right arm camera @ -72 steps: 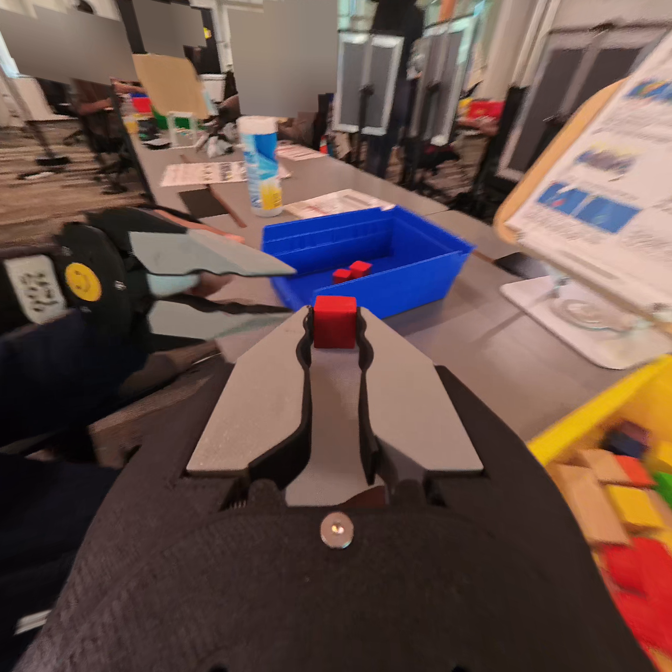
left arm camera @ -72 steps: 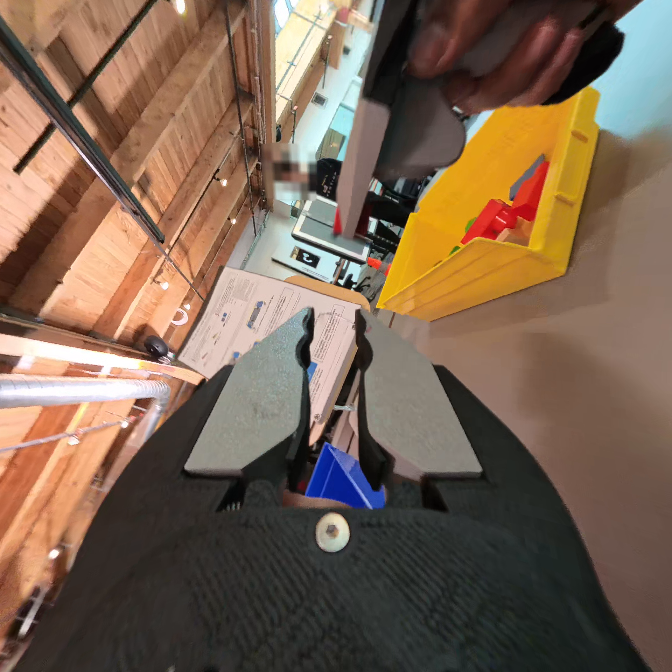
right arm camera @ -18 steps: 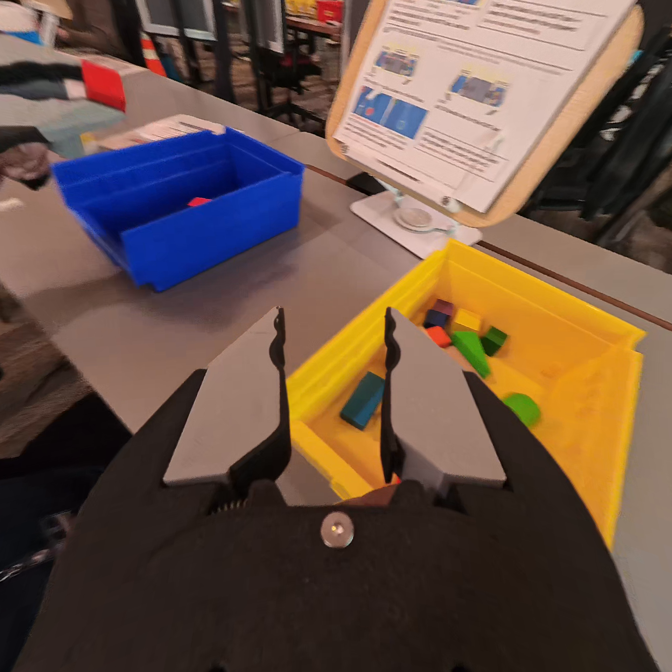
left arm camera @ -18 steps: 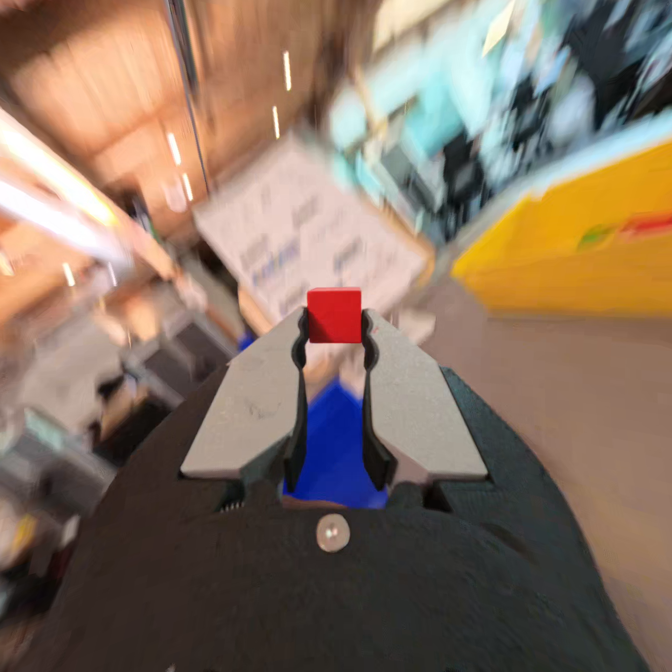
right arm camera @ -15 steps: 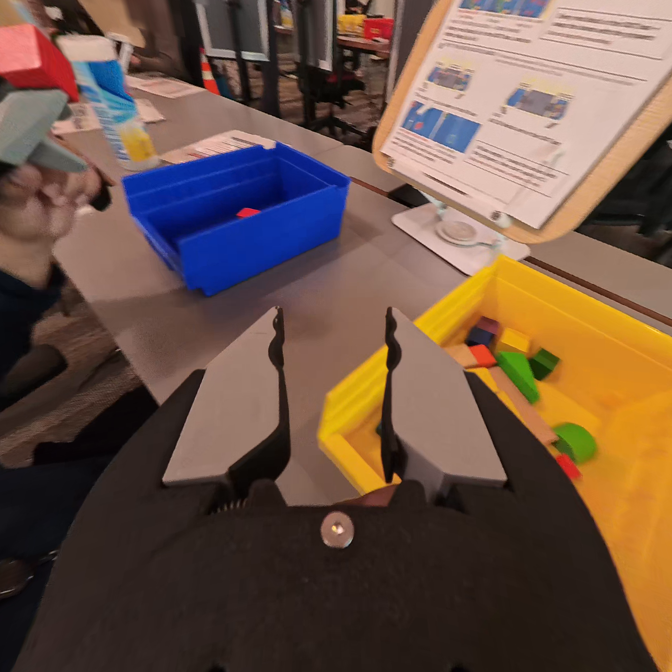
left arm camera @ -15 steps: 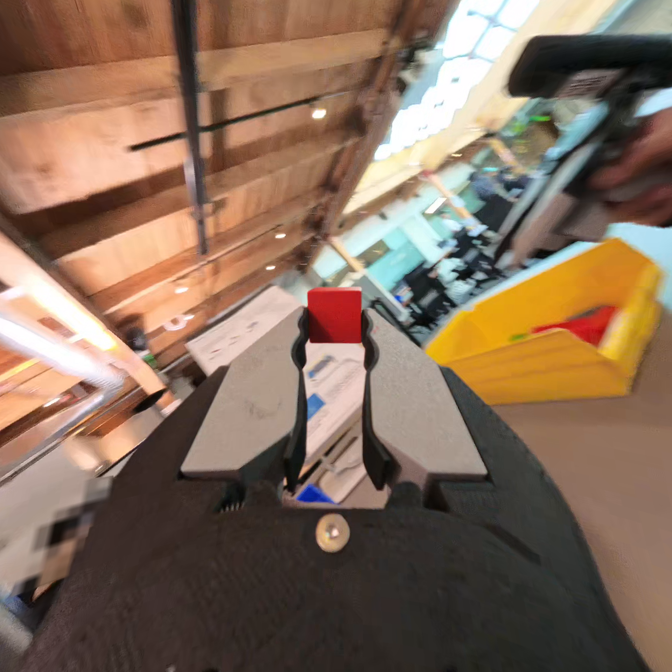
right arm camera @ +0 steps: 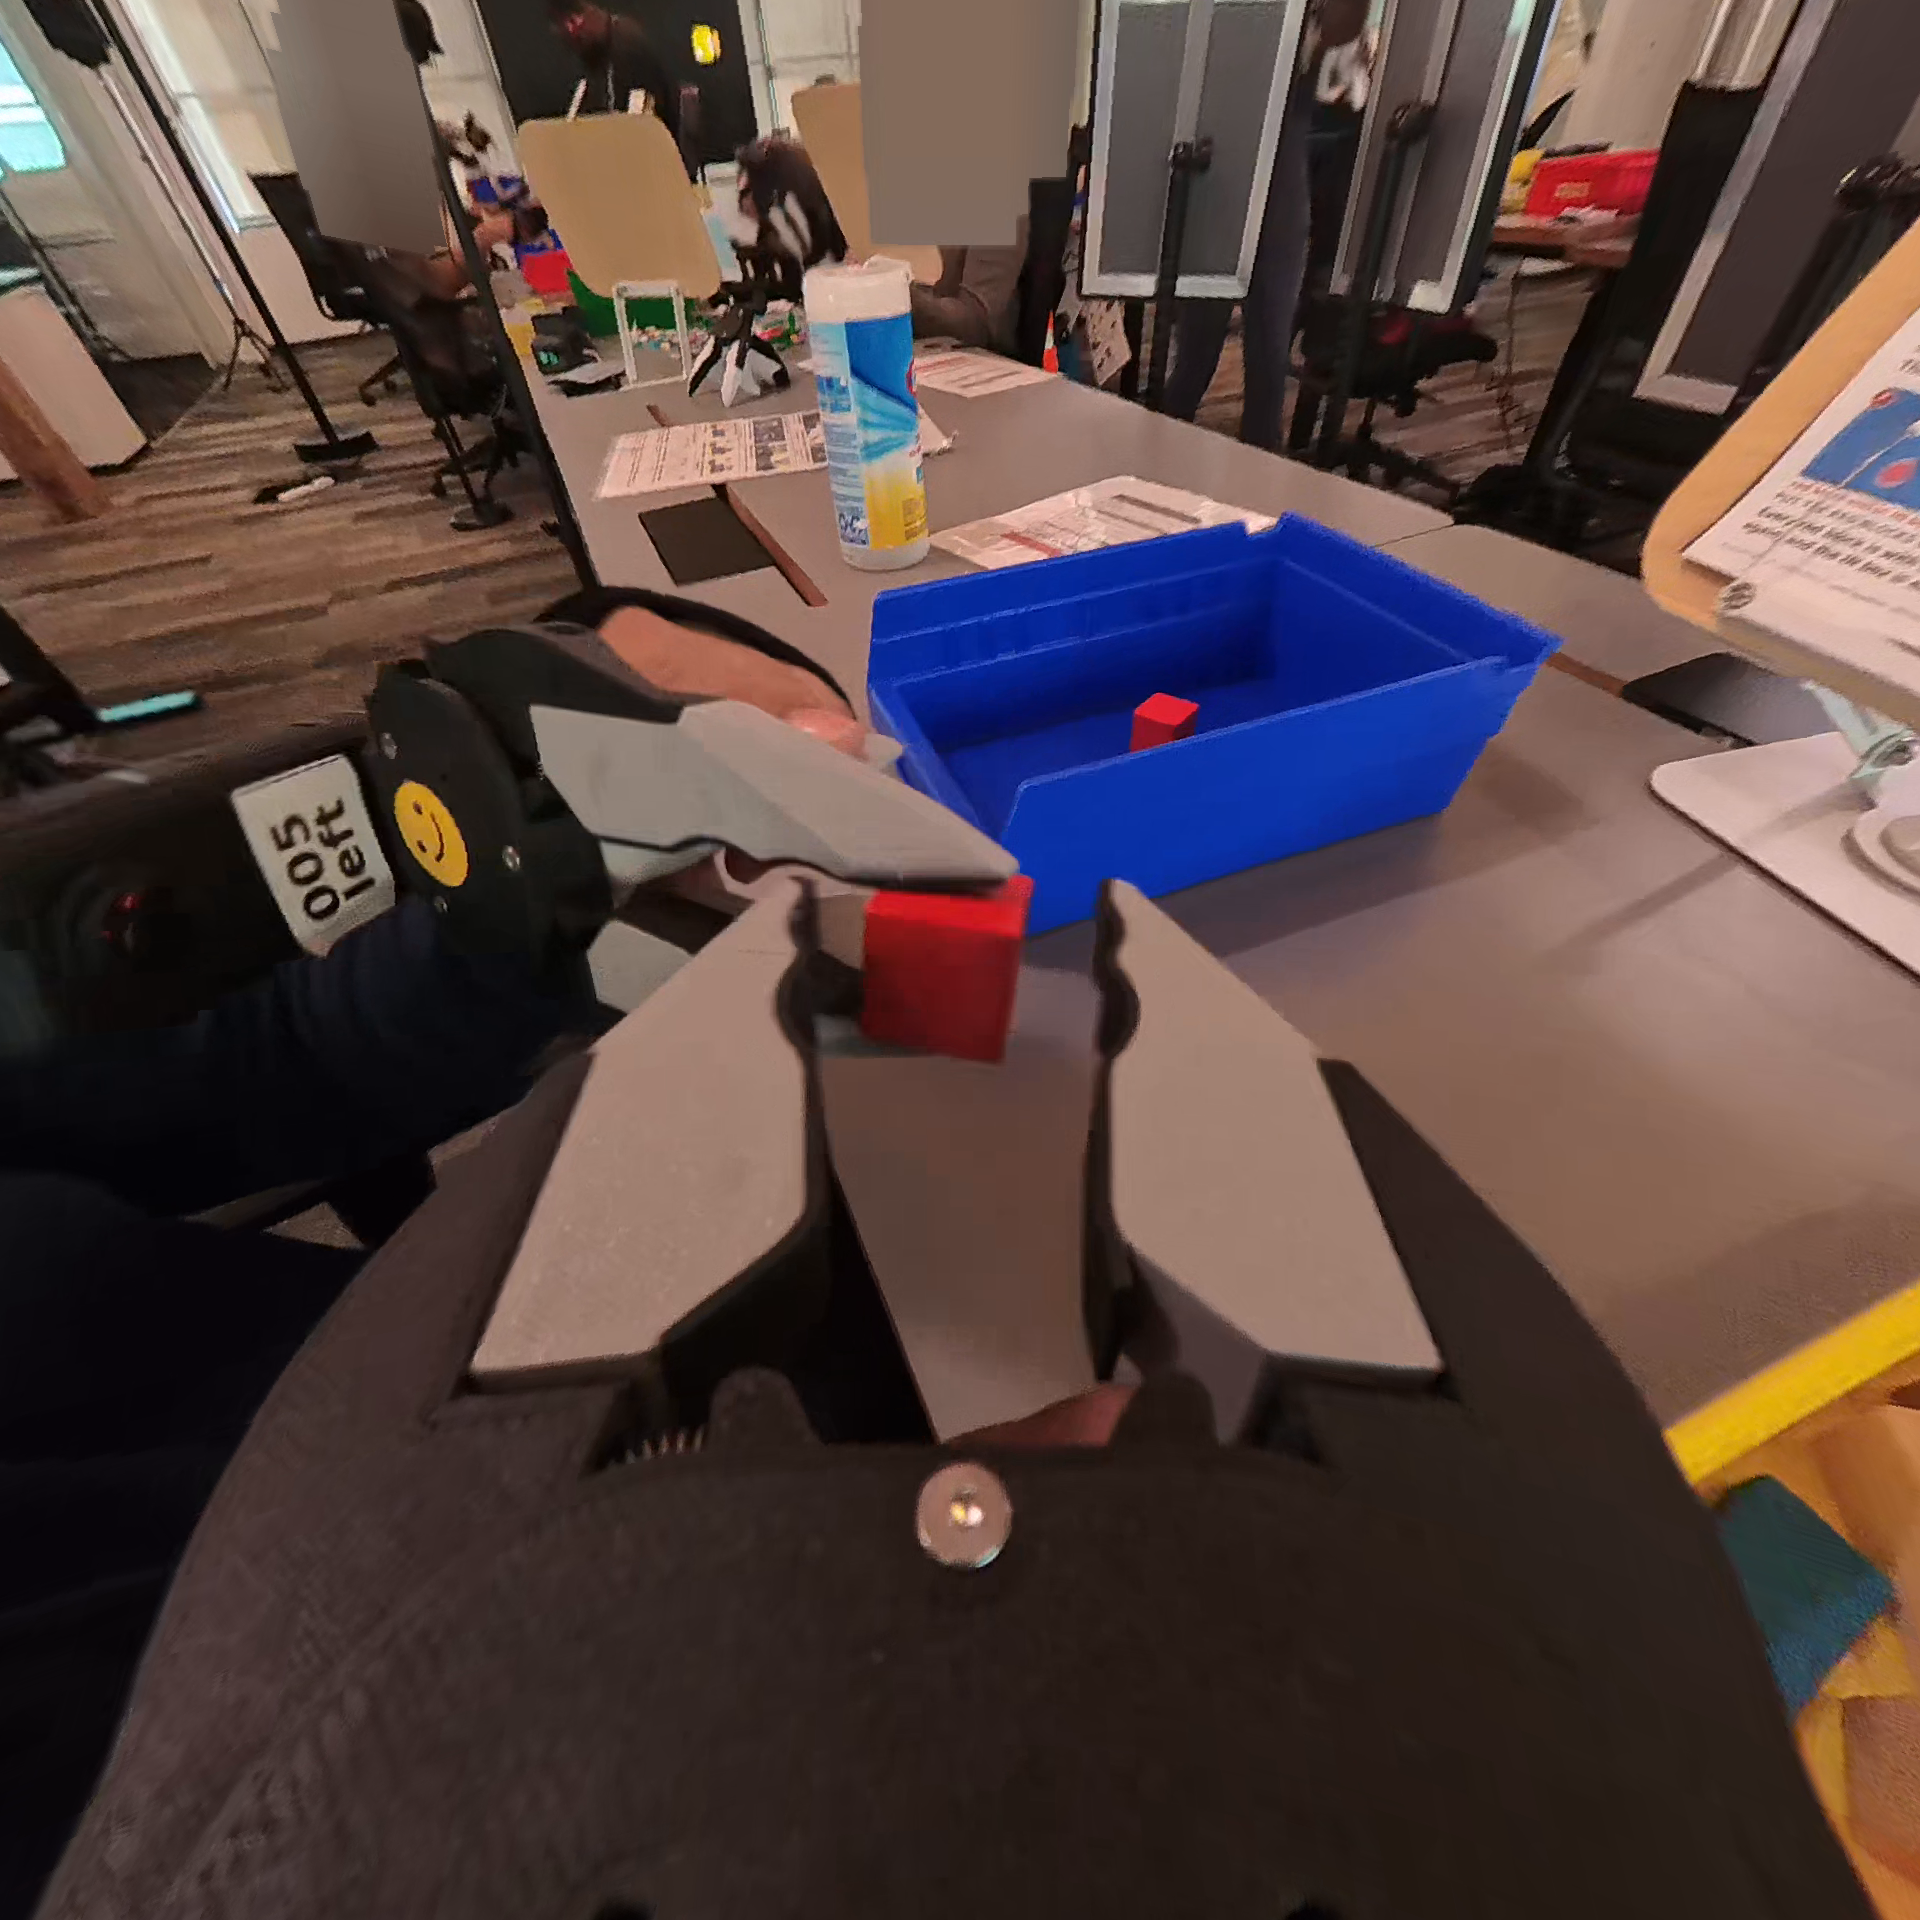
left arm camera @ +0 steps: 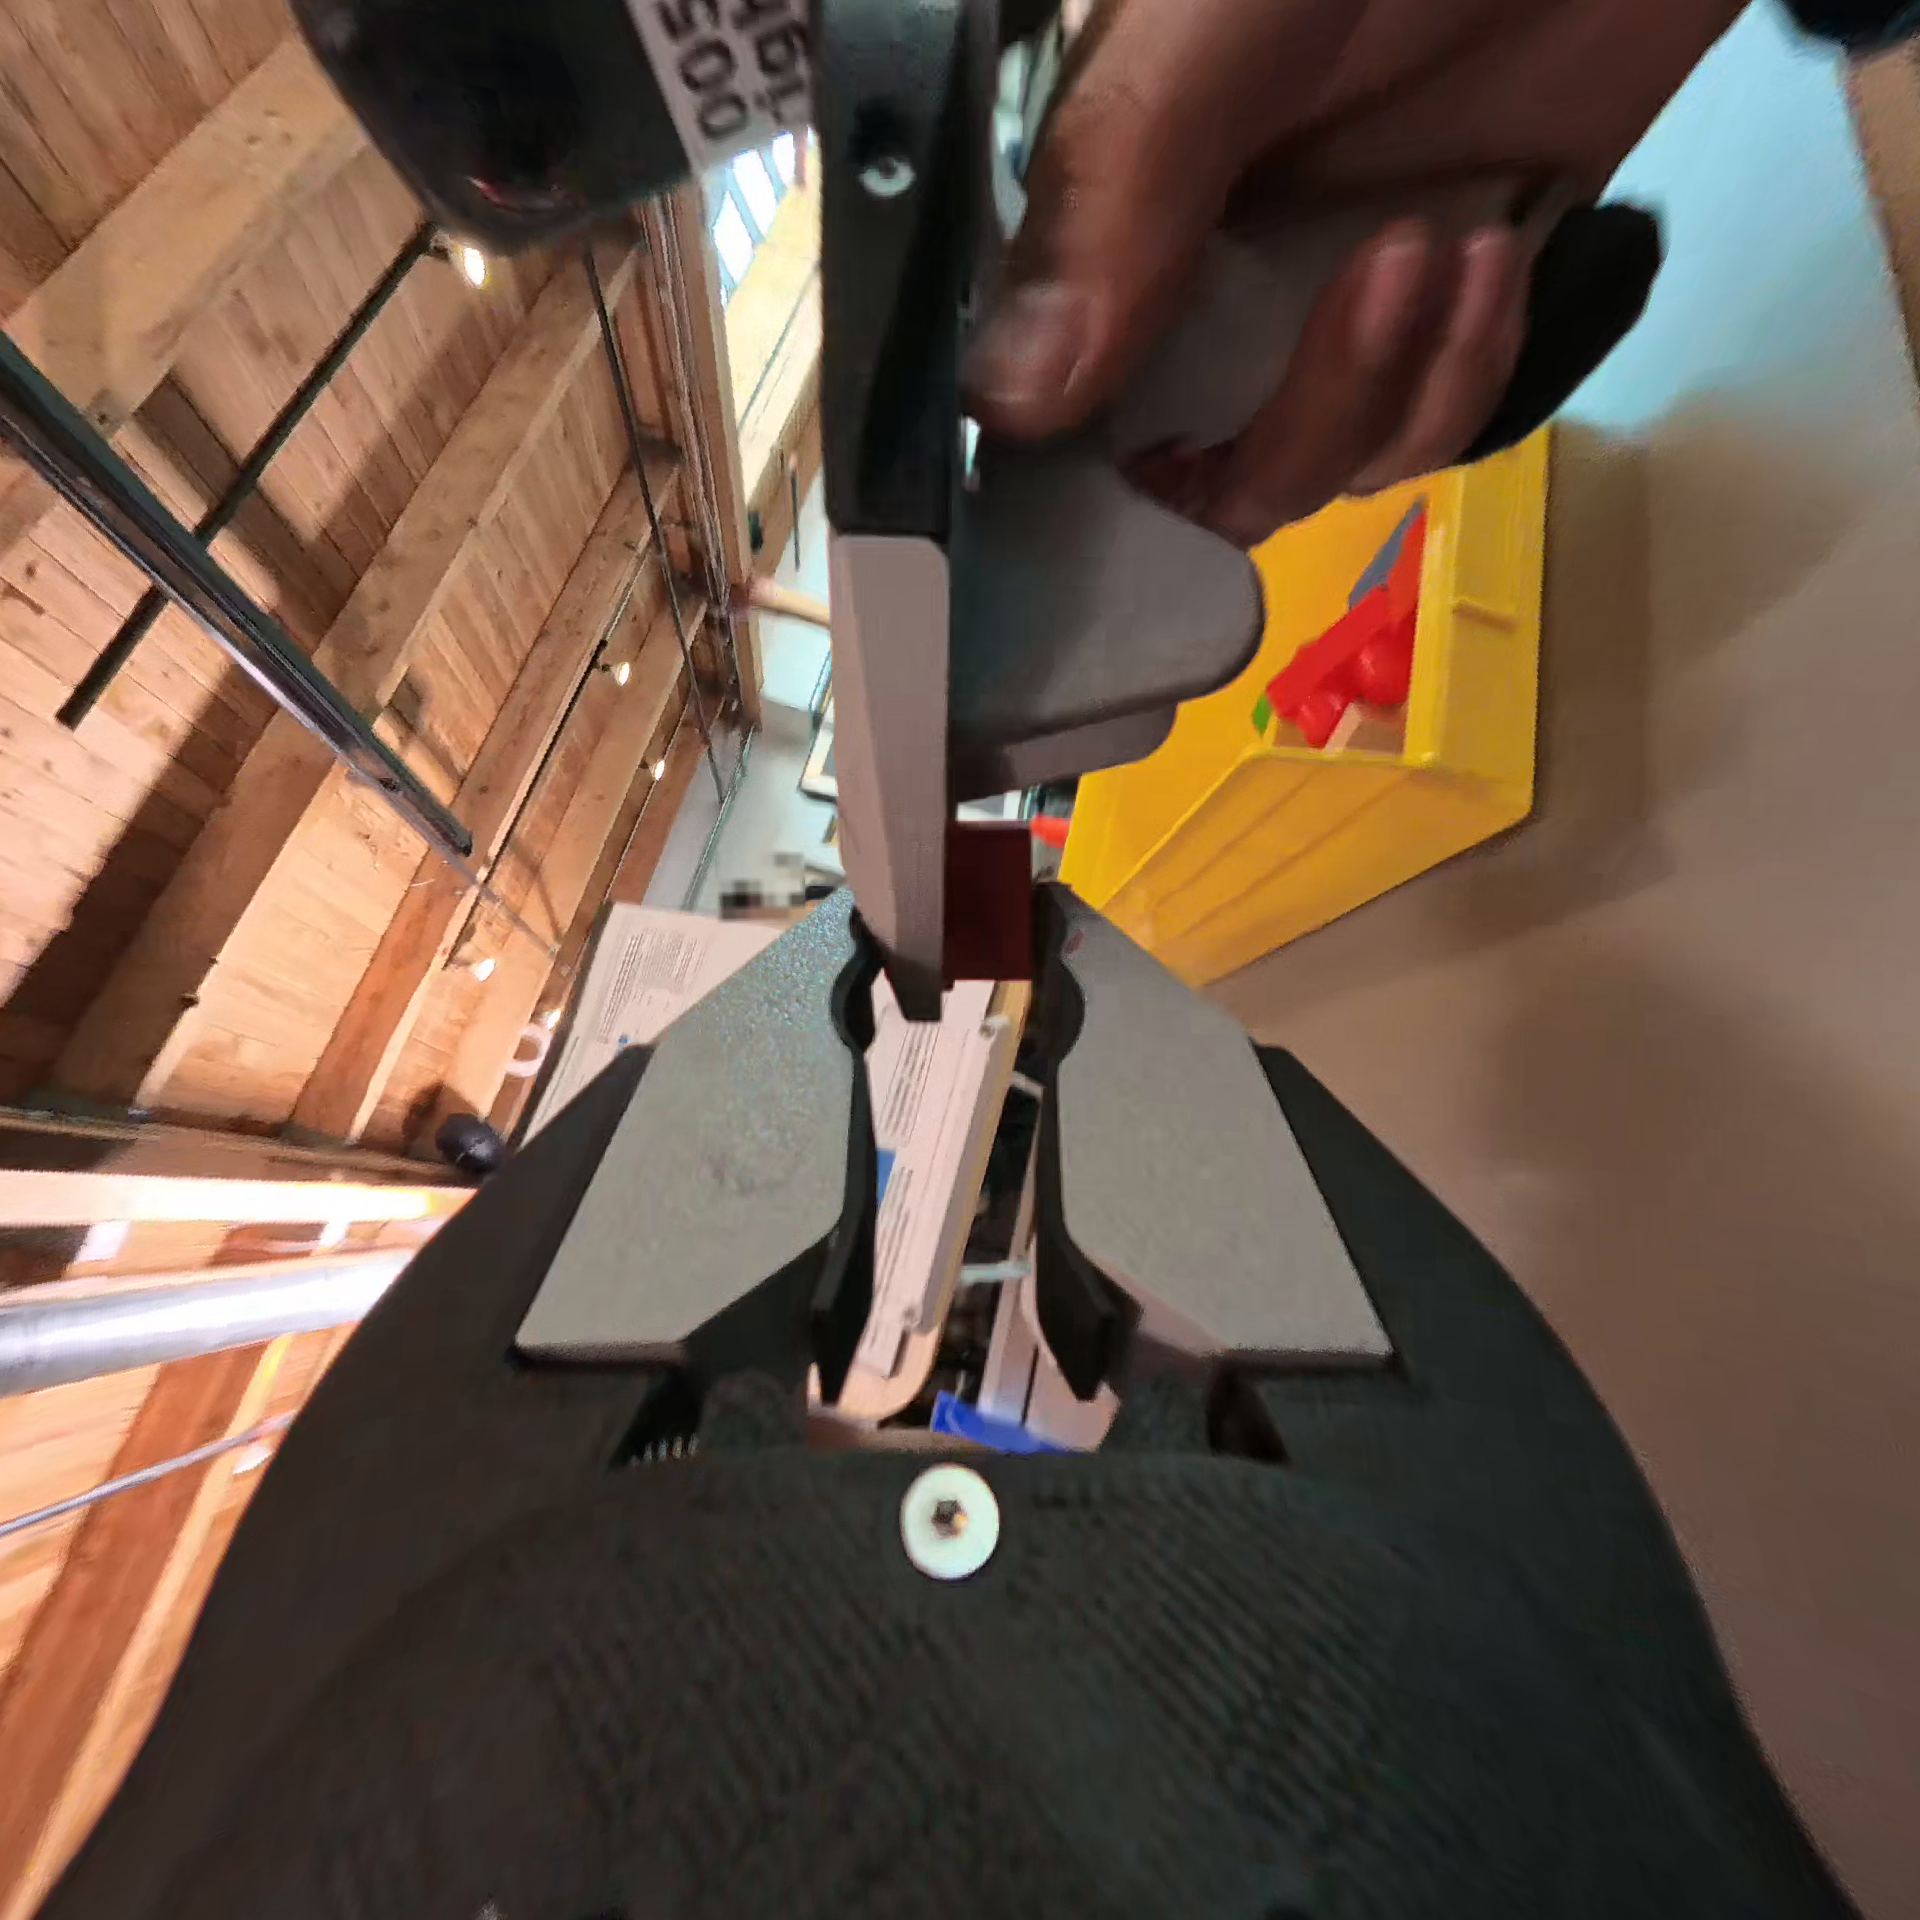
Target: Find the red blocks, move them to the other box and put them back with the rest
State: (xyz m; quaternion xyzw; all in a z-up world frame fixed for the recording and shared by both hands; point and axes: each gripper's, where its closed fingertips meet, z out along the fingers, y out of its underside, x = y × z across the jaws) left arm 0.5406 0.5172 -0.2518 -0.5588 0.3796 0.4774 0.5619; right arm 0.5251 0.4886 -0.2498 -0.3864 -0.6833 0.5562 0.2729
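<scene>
step: handover of small red wooden cube [right arm camera: 940, 971] | left gripper [right arm camera: 914, 961] pinching it | right gripper [right arm camera: 951, 961] spread around it (not touching) | next: right closes, carries it to yellow plastic bin [left arm camera: 1299, 831]

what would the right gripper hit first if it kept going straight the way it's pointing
Likely the red block, held by the left gripper between the open right gripper's fingertips. Beyond it stands the blue bin, though depth is hard to judge.

A wipes canister [right arm camera: 868, 416] stands on the grey table [right arm camera: 1558, 1039].
</scene>
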